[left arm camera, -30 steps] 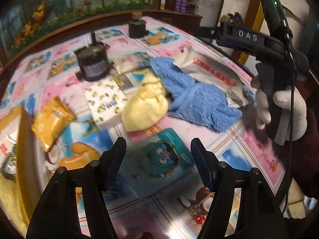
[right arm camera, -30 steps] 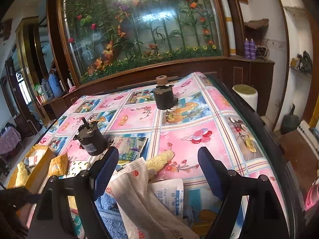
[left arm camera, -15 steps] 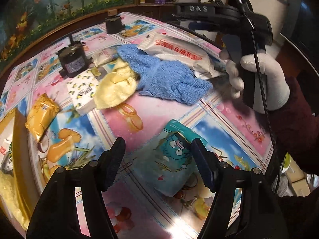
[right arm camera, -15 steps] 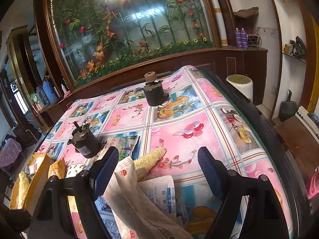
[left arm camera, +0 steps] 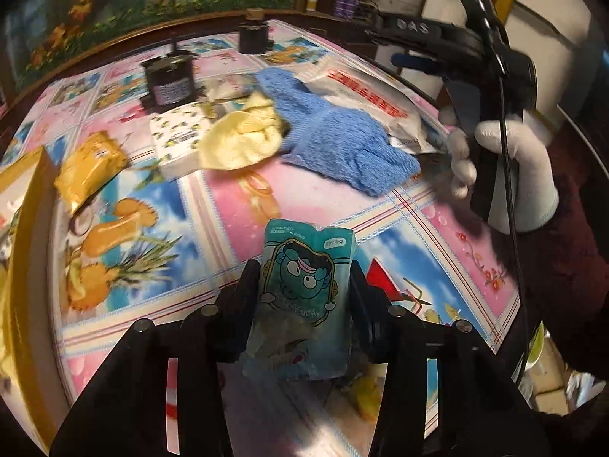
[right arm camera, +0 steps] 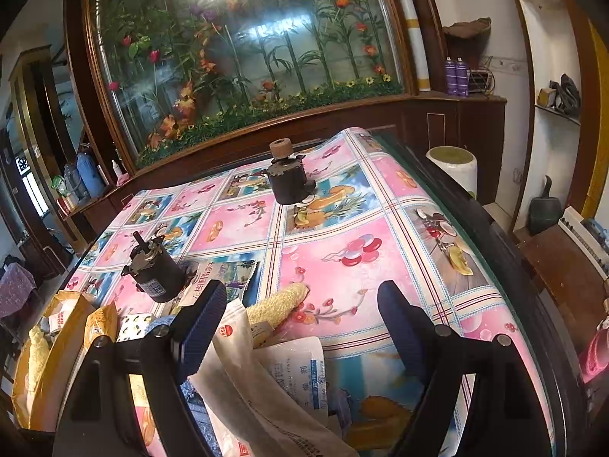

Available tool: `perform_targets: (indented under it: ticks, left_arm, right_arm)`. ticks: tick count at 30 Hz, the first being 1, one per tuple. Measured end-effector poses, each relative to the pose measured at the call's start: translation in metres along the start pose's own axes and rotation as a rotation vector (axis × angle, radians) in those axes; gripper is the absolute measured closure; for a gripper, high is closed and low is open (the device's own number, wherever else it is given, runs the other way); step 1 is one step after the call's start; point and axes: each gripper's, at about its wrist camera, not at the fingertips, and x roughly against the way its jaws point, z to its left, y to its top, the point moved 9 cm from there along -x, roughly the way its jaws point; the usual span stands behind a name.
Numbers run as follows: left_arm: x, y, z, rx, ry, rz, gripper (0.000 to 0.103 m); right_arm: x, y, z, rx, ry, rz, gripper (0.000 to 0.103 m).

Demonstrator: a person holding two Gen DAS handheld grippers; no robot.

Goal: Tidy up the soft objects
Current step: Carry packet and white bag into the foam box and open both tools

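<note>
My left gripper [left arm camera: 304,282] is shut on a teal cartoon pouch [left arm camera: 304,297] and holds it above the near table edge. Further back lie a blue towel [left arm camera: 338,137], a yellow cloth [left arm camera: 239,137], a white lemon-print tissue pack [left arm camera: 179,141], an orange-yellow packet [left arm camera: 89,167] and a silver-white bag [left arm camera: 365,95]. My right gripper [right arm camera: 300,320] is open and empty, hovering over the white bag [right arm camera: 243,381] and a white sachet [right arm camera: 297,373]; it also shows in the left wrist view [left arm camera: 456,57]. A yellow sponge-like roll [right arm camera: 278,302] lies just ahead of it.
Two dark cylindrical motors [right arm camera: 156,266] [right arm camera: 287,182] stand on the patterned tablecloth [right arm camera: 342,228]. A yellow box [left arm camera: 26,190] with soft items sits at the left edge; it shows in the right wrist view too [right arm camera: 49,361]. A flower display backs the table.
My left gripper has closed on the teal pouch and lifted it off the cloth. The right gripper stayed open over the white bag, shifting only slightly.
</note>
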Motion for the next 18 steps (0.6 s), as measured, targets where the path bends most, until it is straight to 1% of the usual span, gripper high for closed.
perform_targets:
  ticks: [5,6,8,9,11,13,14,16,18]
  left_arm:
    - [0.056,-0.013,0.042,0.176,0.023,-0.100,0.059]
    - [0.069,-0.017,0.048,0.200,0.029,-0.118,0.059]
    - [0.092,-0.025,0.063,0.236,0.047,-0.154,0.059]
    - [0.099,-0.028,0.068,0.249,0.060,-0.168,0.059]
    - [0.114,-0.034,0.082,0.275,0.089,-0.193,0.059]
    - [0.130,-0.046,0.094,0.303,0.113,-0.216,0.059]
    - [0.136,-0.050,0.100,0.318,0.125,-0.228,0.058]
    - [0.145,-0.057,0.116,0.349,0.147,-0.249,0.058]
    - [0.158,-0.064,0.131,0.377,0.171,-0.269,0.058]
  right_arm:
    - [0.009,-0.001,0.018,0.044,0.045,-0.027,0.021]
    - [0.011,0.000,0.026,0.032,0.069,-0.010,0.021]
    - [0.017,0.001,0.051,0.007,0.171,0.032,0.021]
    - [0.019,0.001,0.068,0.008,0.215,0.060,0.021]
    - [0.014,-0.005,0.109,0.052,0.294,0.146,0.021]
    - [0.001,-0.020,0.155,0.123,0.365,0.258,0.021]
    - [-0.009,-0.030,0.178,0.161,0.386,0.313,0.021]
    - [-0.027,-0.046,0.213,0.222,0.392,0.387,0.021]
    - [-0.046,-0.058,0.239,0.252,0.378,0.423,0.021]
